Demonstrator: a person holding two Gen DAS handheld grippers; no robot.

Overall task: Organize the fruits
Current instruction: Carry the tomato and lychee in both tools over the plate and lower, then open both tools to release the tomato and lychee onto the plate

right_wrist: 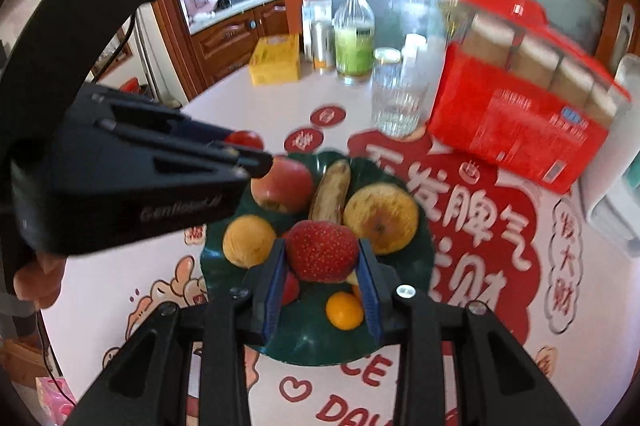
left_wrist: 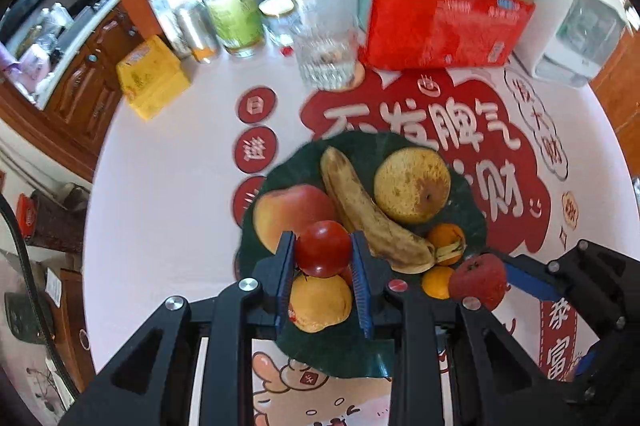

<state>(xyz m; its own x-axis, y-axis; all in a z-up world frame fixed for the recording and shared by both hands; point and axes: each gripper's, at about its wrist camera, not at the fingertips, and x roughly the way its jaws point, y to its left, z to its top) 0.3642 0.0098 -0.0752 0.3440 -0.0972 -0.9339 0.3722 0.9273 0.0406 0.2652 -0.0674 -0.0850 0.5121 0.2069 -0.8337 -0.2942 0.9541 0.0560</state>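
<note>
The tomato (left_wrist: 323, 253) sat pinched between the blue pads of the left gripper (left_wrist: 323, 258), held above the dark green plate (left_wrist: 460, 222). Just beyond it on the plate lay an apple (left_wrist: 290, 212), a spotted banana (left_wrist: 368, 214) and a yellow pear (left_wrist: 412, 184). Under the tomato, nearer the gripper's base, sat a yellow fruit (left_wrist: 318, 302). Off the gripper's right finger lay two small oranges (left_wrist: 446, 242), one at the banana's tip and one nearer.

The right gripper (right_wrist: 322, 258) clamped a red speckled fruit (right_wrist: 322, 250) between its pads, also over the plate (right_wrist: 424, 246). Beyond it were the pear (right_wrist: 380, 216), banana (right_wrist: 330, 192) and apple (right_wrist: 282, 186); left of its left finger sat the yellow fruit (right_wrist: 248, 240), and between its fingers, nearer the base, an orange (right_wrist: 344, 310). In this view the left gripper came in from the left with the tomato (right_wrist: 244, 139) at its tip, and part of a hand (right_wrist: 38, 276) showed beneath it.

The plate rested on a table (left_wrist: 168, 186) covered with a white and red printed cloth. Farther ahead of both grippers stood a glass (left_wrist: 326, 56), a bottle (left_wrist: 232, 10), a yellow box (left_wrist: 152, 78) and a red pack (left_wrist: 448, 18).
</note>
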